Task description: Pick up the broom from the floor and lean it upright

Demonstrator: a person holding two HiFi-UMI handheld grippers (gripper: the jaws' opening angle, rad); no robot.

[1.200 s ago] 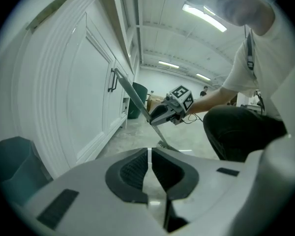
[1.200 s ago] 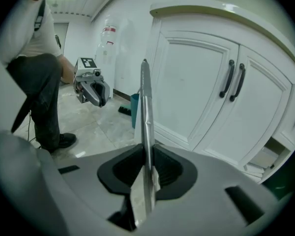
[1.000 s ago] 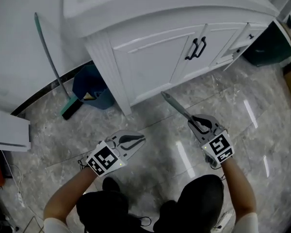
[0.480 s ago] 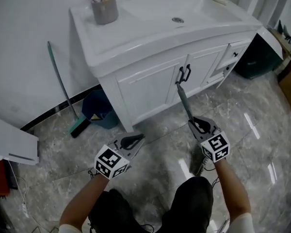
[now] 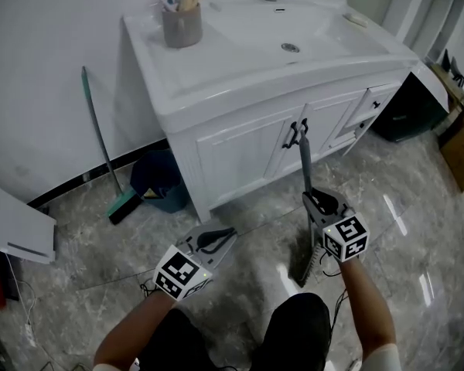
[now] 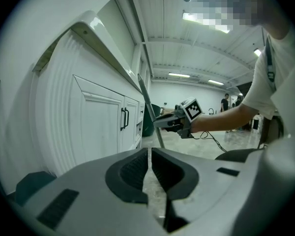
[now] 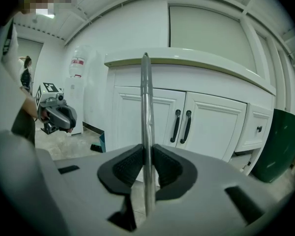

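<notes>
My right gripper (image 5: pixel 319 200) is shut on the broom's grey metal handle (image 5: pixel 304 161). The handle rises nearly upright in front of the white cabinet doors (image 5: pixel 240 157). The broom head (image 5: pixel 304 265) hangs just below that gripper, close to the marble floor. In the right gripper view the handle (image 7: pixel 146 112) runs straight up between the ribbed pads (image 7: pixel 129 167) of the right gripper (image 7: pixel 146 167). My left gripper (image 5: pixel 219 236) is off to the left, apart from the broom, its jaws shut with nothing between them. In the left gripper view, beyond the left gripper (image 6: pixel 150 167), the handle (image 6: pixel 148 113) shows in the right gripper (image 6: pixel 163 123).
A white vanity (image 5: pixel 216 68) with a sink and a cup of brushes (image 5: pixel 181 22) stands ahead. A second, teal-handled broom (image 5: pixel 100 141) leans on the wall beside a blue bin (image 5: pixel 158 180). A dark green bin (image 5: pixel 406 103) and a cardboard box (image 5: pixel 460 141) are at the right.
Both grippers have risen. The broom handle in the right gripper has swung from a leftward slant to nearly upright. The head view has tipped up, showing the sink top.
</notes>
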